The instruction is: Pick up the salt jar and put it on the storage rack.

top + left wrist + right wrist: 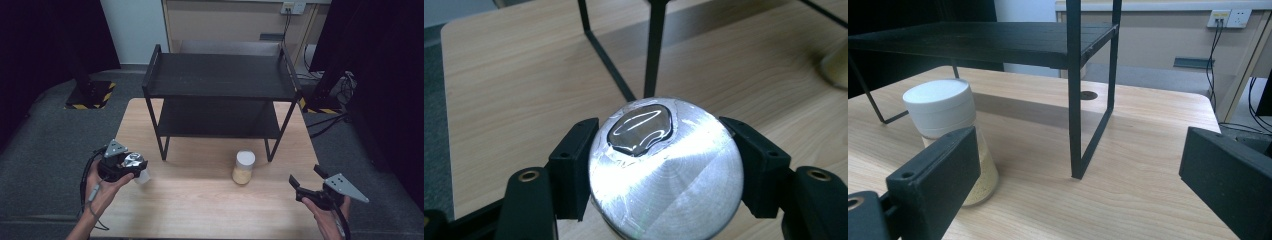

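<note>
We hold the left gripper [659, 170] clenched on a foil-topped container [666, 175], one black jaw pressed against each side of its round body; in the high view this left gripper [131, 167] sits at the near left corner of the wooden table [200, 200], with the container [136, 165] between its jaws. The silver foil lid is torn open near its far edge, showing a dark glossy patch. Just beyond the container's top stands a leg of the black two-tier shelf [220, 95]. Our right gripper [306, 180] hovers released at the near right edge of the table, its jaws wide apart with nothing between them. Ahead of its left jaw, near but apart, stands a white-capped jar [948, 135] of yellowish powder, upright just in front of the shelf.
</note>
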